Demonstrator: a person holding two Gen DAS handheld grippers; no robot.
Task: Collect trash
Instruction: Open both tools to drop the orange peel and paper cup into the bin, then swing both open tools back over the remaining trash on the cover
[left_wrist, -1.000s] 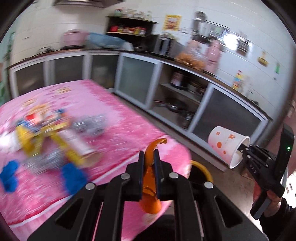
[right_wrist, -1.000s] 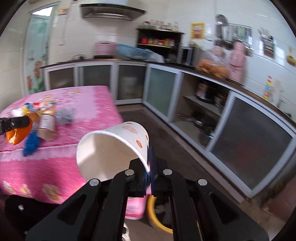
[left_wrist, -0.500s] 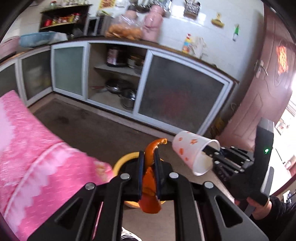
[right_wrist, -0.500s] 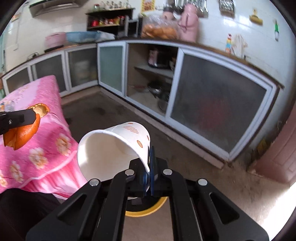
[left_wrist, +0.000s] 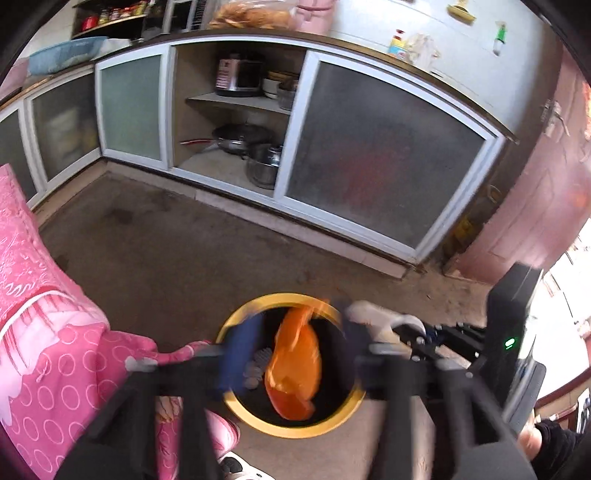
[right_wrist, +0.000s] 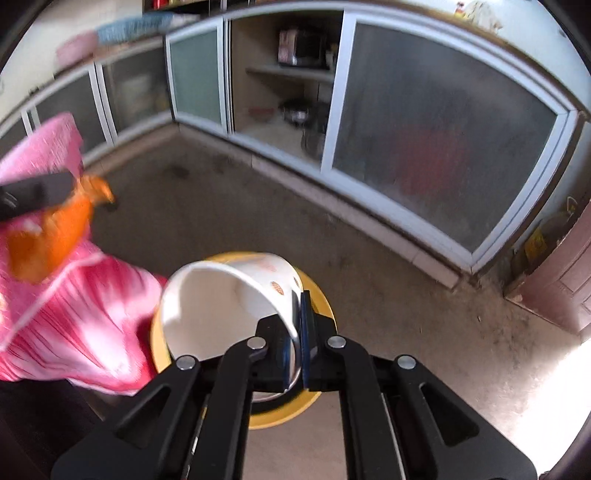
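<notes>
A yellow-rimmed bin (left_wrist: 295, 430) with a dark inside stands on the floor below both grippers. My left gripper (left_wrist: 295, 350) is over it, its blurred jaws opening wide. An orange peel (left_wrist: 295, 362) hangs loose between them, touching neither finger, above the bin's mouth. In the right wrist view the peel (right_wrist: 48, 240) shows under the left gripper's finger (right_wrist: 37, 192). My right gripper (right_wrist: 297, 343) holds a white paper cup (right_wrist: 221, 306) with orange marks by its rim over the bin (right_wrist: 317, 295). Its jaws are just starting to open, with the cup wall still between the pads.
A table under a pink cloth (left_wrist: 55, 332) hangs close on the left of the bin. Low cabinets with frosted sliding doors (left_wrist: 369, 166) line the far side, one bay open with pots (left_wrist: 258, 166). A reddish door (left_wrist: 546, 203) is at right. A shoe (left_wrist: 236, 465) is by the bin.
Both grippers swung away from the pink table and sank over the yellow bin. The left jaws sprang wide and let go of the orange peel. The cup stayed in the right gripper.
</notes>
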